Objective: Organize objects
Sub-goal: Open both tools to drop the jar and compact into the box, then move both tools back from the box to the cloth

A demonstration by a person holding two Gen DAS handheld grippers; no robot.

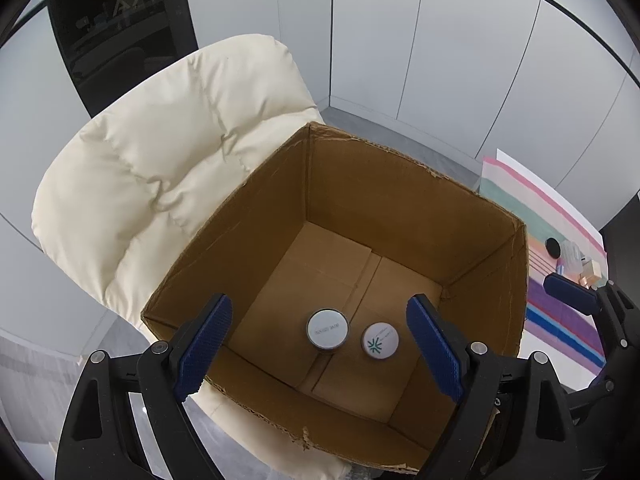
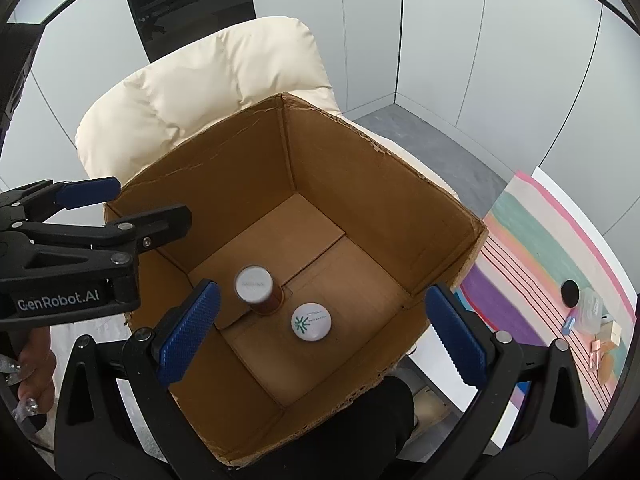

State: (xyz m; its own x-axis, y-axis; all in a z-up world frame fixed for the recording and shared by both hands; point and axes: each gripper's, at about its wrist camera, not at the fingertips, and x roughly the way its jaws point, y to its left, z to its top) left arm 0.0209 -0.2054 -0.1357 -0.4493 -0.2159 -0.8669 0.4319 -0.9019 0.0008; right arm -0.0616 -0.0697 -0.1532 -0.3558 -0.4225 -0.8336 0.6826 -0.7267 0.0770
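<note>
Two bottles stood in the cardboard box [image 1: 400,184] on the cream padded chair [image 1: 160,152], both grippers released above them

The box sat beside a striped cloth [image 2: 536,240] with small items. On its floor the brown silver-capped bottle [image 2: 258,290] and the white bottle with a green logo [image 2: 311,322] stood upright, just apart. The left gripper [image 1: 320,354] and right gripper [image 2: 320,332] hung over the box, blue fingers [image 1: 206,344] spread wide, both bottles well below them, untouched

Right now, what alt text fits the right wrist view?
Two small containers, a brown bottle and a white jar, stand on the floor of an open cardboard box on a cream cushioned chair. The open right claw hangs above them.
</note>
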